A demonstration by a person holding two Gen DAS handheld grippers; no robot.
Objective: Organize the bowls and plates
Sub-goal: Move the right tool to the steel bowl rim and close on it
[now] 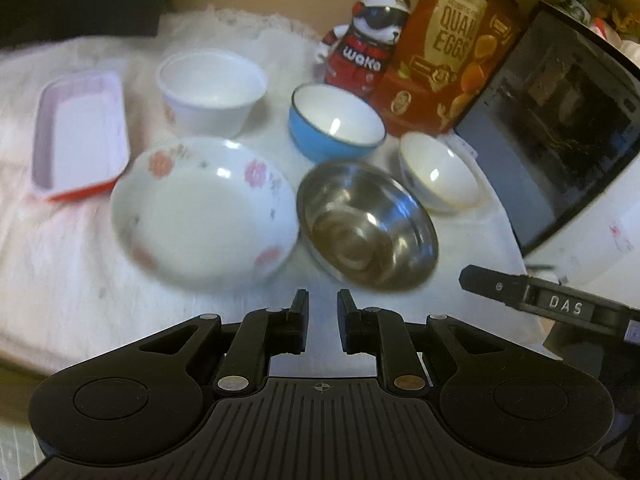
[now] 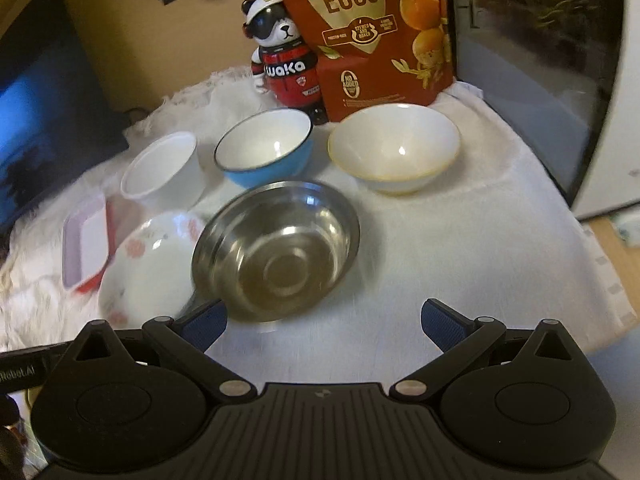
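Observation:
Several dishes stand on a white cloth (image 1: 60, 264). A floral deep plate (image 1: 204, 208) sits beside a steel bowl (image 1: 366, 224). Behind them are a blue bowl (image 1: 336, 120), a white foam bowl (image 1: 212, 88) and a yellow-rimmed white bowl (image 1: 438, 172). A pink-edged rectangular tray (image 1: 80, 132) lies at the left. My left gripper (image 1: 323, 300) hovers in front of the plate and steel bowl, shut with nothing in it. My right gripper (image 2: 324, 322) hangs open just in front of the steel bowl (image 2: 276, 248), touching nothing.
A panda figure (image 2: 280, 60) and a red quail eggs bag (image 2: 372, 28) stand at the back. A dark-doored appliance (image 2: 532, 60) walls the right side. A dark screen (image 2: 44, 112) stands on the left. The cloth's front edge drops off near the grippers.

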